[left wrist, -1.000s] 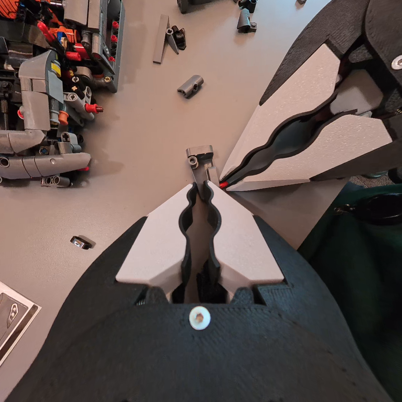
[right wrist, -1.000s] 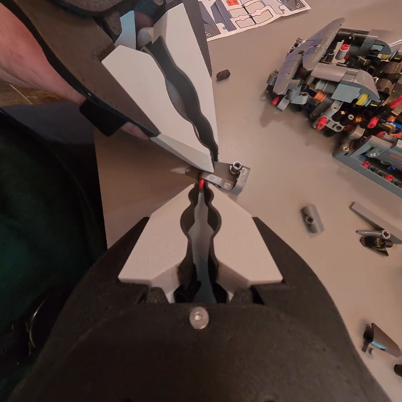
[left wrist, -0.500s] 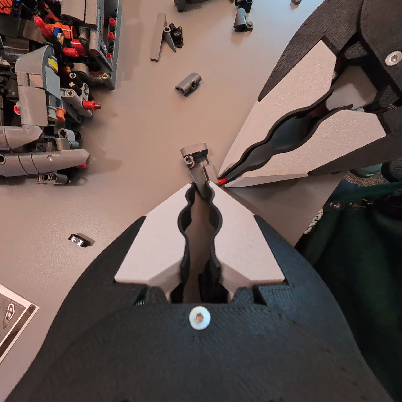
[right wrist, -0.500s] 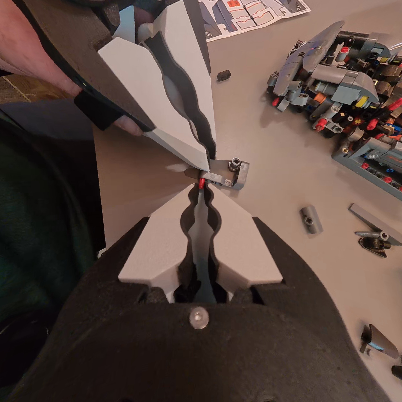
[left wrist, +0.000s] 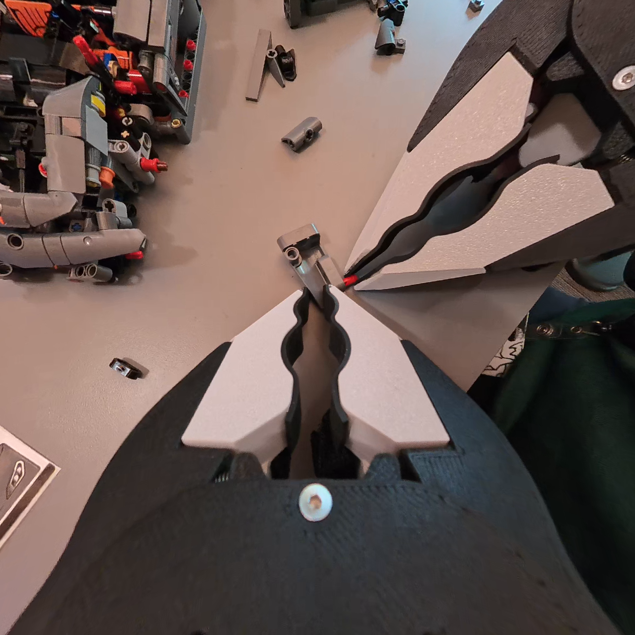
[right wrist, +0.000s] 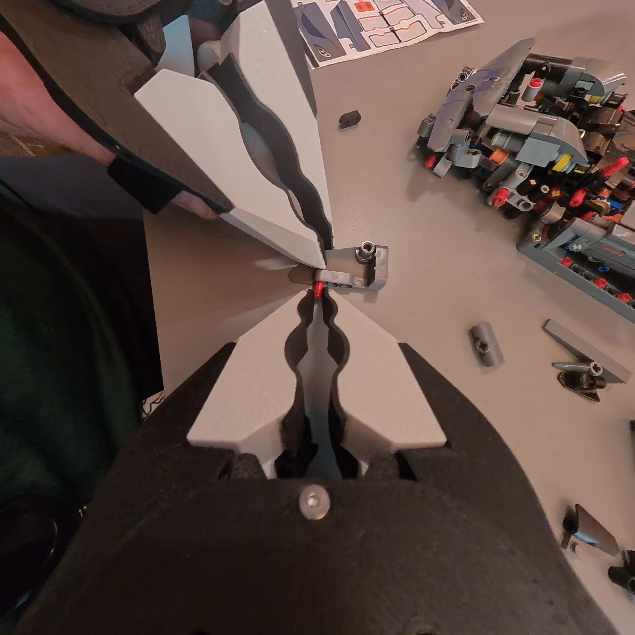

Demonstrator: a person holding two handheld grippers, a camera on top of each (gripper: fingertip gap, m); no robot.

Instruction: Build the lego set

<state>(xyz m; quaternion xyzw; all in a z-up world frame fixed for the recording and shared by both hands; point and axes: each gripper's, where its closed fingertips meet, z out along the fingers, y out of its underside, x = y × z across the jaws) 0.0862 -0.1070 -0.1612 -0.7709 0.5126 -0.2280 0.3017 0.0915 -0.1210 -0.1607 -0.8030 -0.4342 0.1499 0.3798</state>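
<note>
My left gripper (left wrist: 316, 290) is shut on a small grey lego sub-assembly (left wrist: 304, 252) and holds it above the grey table near its front edge. My right gripper (right wrist: 319, 296) is shut on a red pin (right wrist: 319, 288), whose tip meets the side of the grey sub-assembly (right wrist: 357, 268). In the left wrist view the right gripper (left wrist: 351, 279) comes in from the right with the red pin (left wrist: 348, 280) at its tips. In the right wrist view the left gripper (right wrist: 324, 252) comes in from the upper left. The large grey, black and red lego model (left wrist: 79, 137) lies at the far left, and it also shows in the right wrist view (right wrist: 536, 154).
Loose parts lie on the table: a grey connector (left wrist: 302, 134), a long grey plate with a black piece (left wrist: 269, 62), a small black piece (left wrist: 125, 368). A sticker sheet (right wrist: 381, 27) lies at the far side, a paper corner (left wrist: 17, 481) at the left. The table edge (left wrist: 494, 347) is close on the right. My left and right fingertips are right by each other. The grey connector (left wrist: 302, 134) sits 9 cm or so from the ends of my right fingers. My right wrist view (right wrist: 485, 338) looks at it from another angle.
Both grippers have stayed shut on their parts. The grey sub-assembly and red pin have shifted only slightly, staying pressed together.
</note>
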